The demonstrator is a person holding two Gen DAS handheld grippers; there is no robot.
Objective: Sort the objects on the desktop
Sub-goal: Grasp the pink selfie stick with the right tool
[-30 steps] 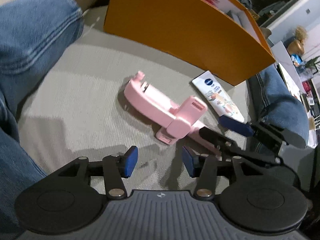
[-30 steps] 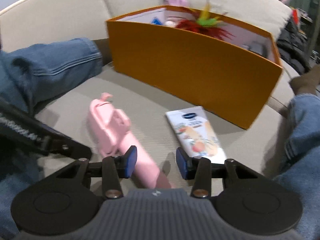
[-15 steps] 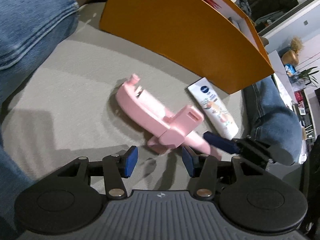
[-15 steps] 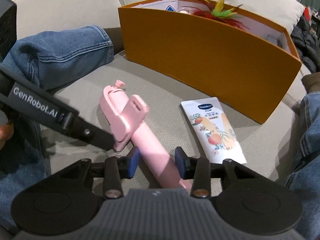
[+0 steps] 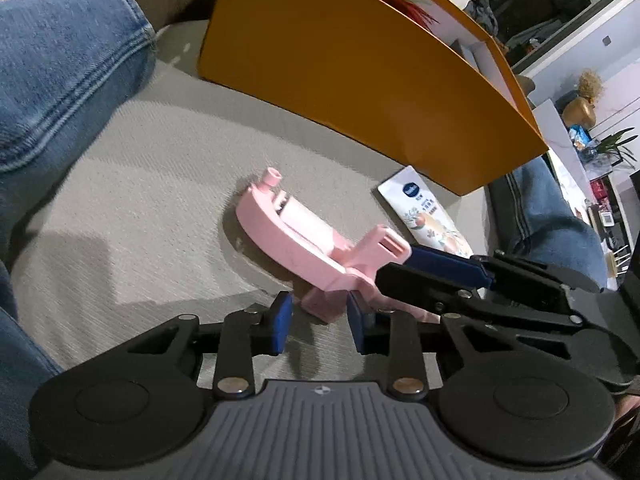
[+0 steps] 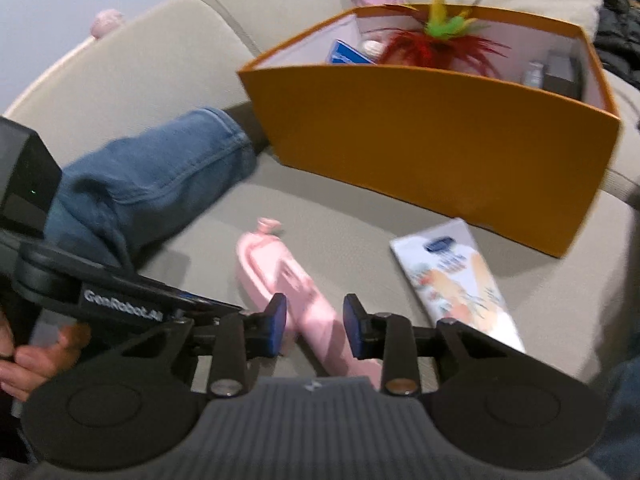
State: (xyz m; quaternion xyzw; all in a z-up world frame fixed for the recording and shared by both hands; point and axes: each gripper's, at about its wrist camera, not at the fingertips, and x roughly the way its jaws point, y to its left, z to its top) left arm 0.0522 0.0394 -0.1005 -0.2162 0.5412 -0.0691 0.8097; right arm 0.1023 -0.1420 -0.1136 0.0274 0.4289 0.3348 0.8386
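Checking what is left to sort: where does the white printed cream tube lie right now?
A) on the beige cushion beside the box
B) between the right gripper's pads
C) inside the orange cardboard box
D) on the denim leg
A: the white printed cream tube lies flat on the beige cushion, just outside the orange cardboard box.

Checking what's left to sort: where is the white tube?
In both views the white tube lies flat on the sofa cushion, right of the pink holder, near the orange box.
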